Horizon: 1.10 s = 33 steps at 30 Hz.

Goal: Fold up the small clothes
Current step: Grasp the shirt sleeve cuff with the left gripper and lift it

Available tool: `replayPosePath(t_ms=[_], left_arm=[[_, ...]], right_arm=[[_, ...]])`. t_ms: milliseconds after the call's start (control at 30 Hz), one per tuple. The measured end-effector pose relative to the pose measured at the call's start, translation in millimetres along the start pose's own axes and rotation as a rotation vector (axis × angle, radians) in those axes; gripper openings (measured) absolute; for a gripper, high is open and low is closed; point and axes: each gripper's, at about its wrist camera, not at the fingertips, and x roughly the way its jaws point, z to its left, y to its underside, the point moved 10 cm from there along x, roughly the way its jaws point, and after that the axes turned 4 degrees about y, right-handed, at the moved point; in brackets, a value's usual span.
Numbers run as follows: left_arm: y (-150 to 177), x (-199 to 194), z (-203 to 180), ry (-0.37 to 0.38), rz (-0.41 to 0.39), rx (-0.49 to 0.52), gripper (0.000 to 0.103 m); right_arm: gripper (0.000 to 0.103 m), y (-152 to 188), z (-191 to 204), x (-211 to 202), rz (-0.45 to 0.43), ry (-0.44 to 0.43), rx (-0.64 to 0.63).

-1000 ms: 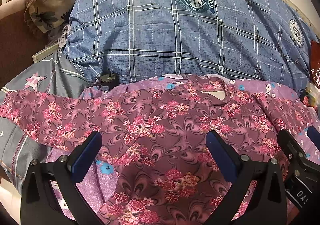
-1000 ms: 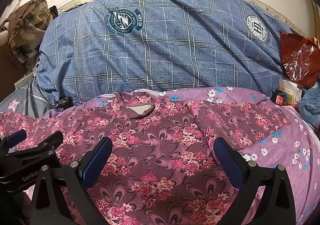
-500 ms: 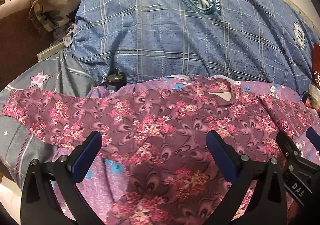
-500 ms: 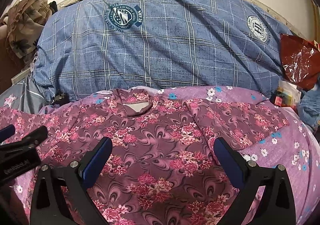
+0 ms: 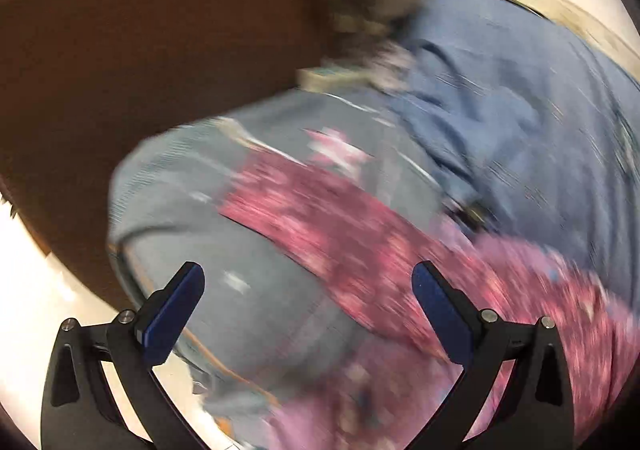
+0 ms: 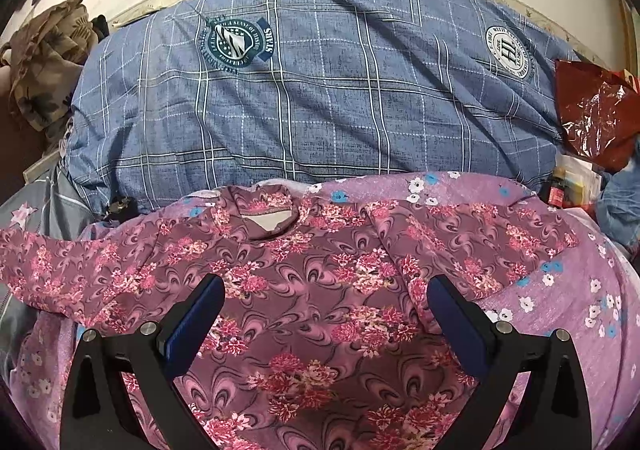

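Observation:
A maroon long-sleeved top with pink flowers (image 6: 316, 290) lies spread flat on a purple flowered sheet (image 6: 560, 306), neck away from me, both sleeves out to the sides. My right gripper (image 6: 326, 302) is open and empty above the top's chest. The left wrist view is motion-blurred: the top's left sleeve (image 5: 340, 234) runs across a grey cloth with a pink star (image 5: 224, 210). My left gripper (image 5: 308, 290) is open and empty above the sleeve and the grey cloth.
A big blue plaid quilt (image 6: 320, 98) lies behind the top. A red plastic bag (image 6: 596, 114) and small items sit at the right. A brown patterned cloth (image 6: 44, 58) is heaped at the far left. A brown surface (image 5: 140, 70) lies left of the bed.
My left gripper has swung fast to the left, from over the top's body to over its left sleeve. My right gripper has shifted slightly, still over the chest.

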Motion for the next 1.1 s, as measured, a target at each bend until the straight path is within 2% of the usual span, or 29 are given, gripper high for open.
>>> replayPosePath(t_ms=[67,100,167,233,267,333,367,400,467,533,600,700,833,933,1100], left_arm=[[-13,13,19,-0.006,0.005,-0.044,0.103],[-19,26,25,0.021,0.025,-0.062,0.103],[-18,45,26,0.055,0.072,-0.078,0.096],[-10,65,24,0.096,0.138,-0.091,0.082],[-5,77,20,0.128,0.168,-0.099,0.08],[3,90,14,0.143,0.205,-0.086,0.075],[6,95,9,0.14,0.216,-0.078,0.074],[2,95,6,0.132,0.178,-0.045,0.072],[0,102,-4,0.151,0.179,-0.019,0.055],[-4,107,-2,0.145,0.174,-0.022,0.027],[-8,116,-3,0.199,0.194,-0.048,0.011],[-16,118,-7,0.242,0.177,-0.065,0.009],[-29,91,-42,0.308,0.119,0.024,0.009],[-37,57,-88,0.378,0.079,0.111,0.009],[-25,-12,-205,0.527,0.049,0.301,0.009]], right_arm=[[0.101,0,-2,1,0.007,-0.003,0.009],[0.101,0,-4,2,0.008,-0.001,0.014],[0.101,0,-7,4,0.011,0.001,0.023],[0.101,0,-9,5,0.014,0.003,0.03],[0.101,0,-10,6,0.016,0.004,0.033],[0.101,1,-11,10,0.026,0.001,0.039],[0.101,1,-11,10,0.03,0.0,0.04],[0.101,3,-10,12,0.037,0.001,0.039],[0.101,5,-8,16,0.049,-0.002,0.033],[0.101,6,-8,18,0.054,-0.004,0.03],[0.101,7,-10,20,0.055,-0.002,0.032],[0.1,7,-14,22,0.057,-0.002,0.045],[0.098,9,-20,30,0.07,-0.002,0.063],[0.096,10,-25,36,0.095,-0.027,0.104],[0.096,5,-56,42,0.094,-0.017,0.213]])
